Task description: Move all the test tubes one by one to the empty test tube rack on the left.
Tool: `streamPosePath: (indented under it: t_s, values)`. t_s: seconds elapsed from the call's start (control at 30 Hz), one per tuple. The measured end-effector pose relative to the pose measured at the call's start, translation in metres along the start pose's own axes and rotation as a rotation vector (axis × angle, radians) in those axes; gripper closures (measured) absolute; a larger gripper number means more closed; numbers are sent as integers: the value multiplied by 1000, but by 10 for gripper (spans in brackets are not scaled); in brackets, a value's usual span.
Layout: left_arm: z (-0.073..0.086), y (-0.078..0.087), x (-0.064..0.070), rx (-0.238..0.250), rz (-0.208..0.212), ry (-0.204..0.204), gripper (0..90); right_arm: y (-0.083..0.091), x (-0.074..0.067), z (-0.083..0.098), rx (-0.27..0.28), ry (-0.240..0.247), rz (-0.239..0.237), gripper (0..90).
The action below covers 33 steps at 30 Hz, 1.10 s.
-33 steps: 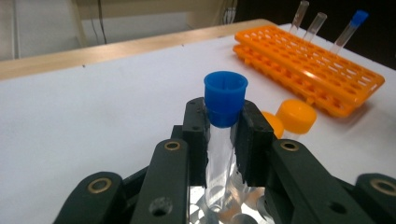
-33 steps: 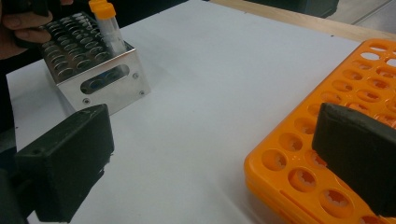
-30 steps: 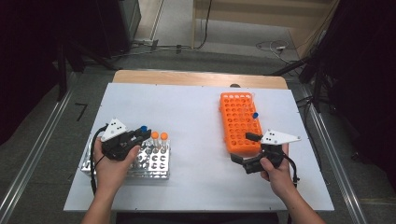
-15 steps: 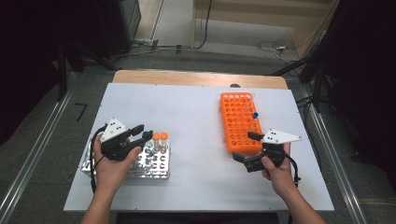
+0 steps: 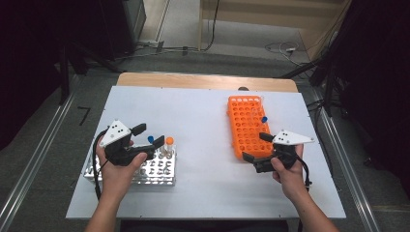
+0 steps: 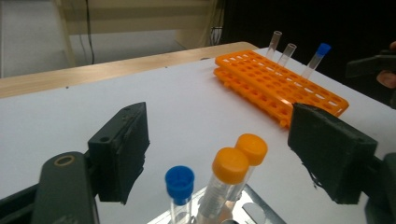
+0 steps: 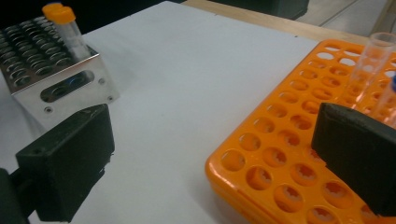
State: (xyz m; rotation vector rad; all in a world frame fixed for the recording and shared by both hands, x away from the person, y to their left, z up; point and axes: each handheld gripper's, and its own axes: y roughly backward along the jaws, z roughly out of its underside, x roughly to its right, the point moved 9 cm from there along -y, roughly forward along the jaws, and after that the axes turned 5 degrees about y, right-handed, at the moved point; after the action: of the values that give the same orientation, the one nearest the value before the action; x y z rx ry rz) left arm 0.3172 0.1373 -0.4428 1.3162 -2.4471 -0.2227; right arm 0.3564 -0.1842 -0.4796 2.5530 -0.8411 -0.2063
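Opening left gripper (image 6: 219, 158) frees blue-capped tube (image 6: 180, 184) | right gripper (image 7: 215, 172) spread | left gripper view: two orange caps (image 6: 230, 164)

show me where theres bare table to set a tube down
The widest bare stretch of the white table lies between the metal rack and the orange rack. The far left corner and near edge are also free. It is crowded around each rack, where the claws hover.

Metal rack (image 5: 154, 170) left on table (image 5: 203, 116), capped tubes (image 5: 164, 145) in it; plastic rack (image 5: 246, 125) right.
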Motion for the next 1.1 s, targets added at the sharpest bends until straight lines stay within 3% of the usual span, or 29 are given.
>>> streamPosePath:
  t_s: [0.23,0.37,0.7,0.87,0.93,1.1]
  values:
    - [-1,-5,13,1,64,7,68,3,19,-4,-3,-15,86,0]
    - [0,-9,20,1,95,25,23,1,32,-6,-10,-38,112,0]
    - [3,-17,35,-17,124,4,0,-18,66,2,-37,-117,139,0]
    - [2,-17,35,-9,128,13,0,-24,77,8,-30,-169,136,60]
    - [2,-17,35,-9,127,14,0,-27,79,10,-38,-176,141,129]
    - [4,-19,36,-15,121,7,0,-37,87,22,-91,-203,211,275]
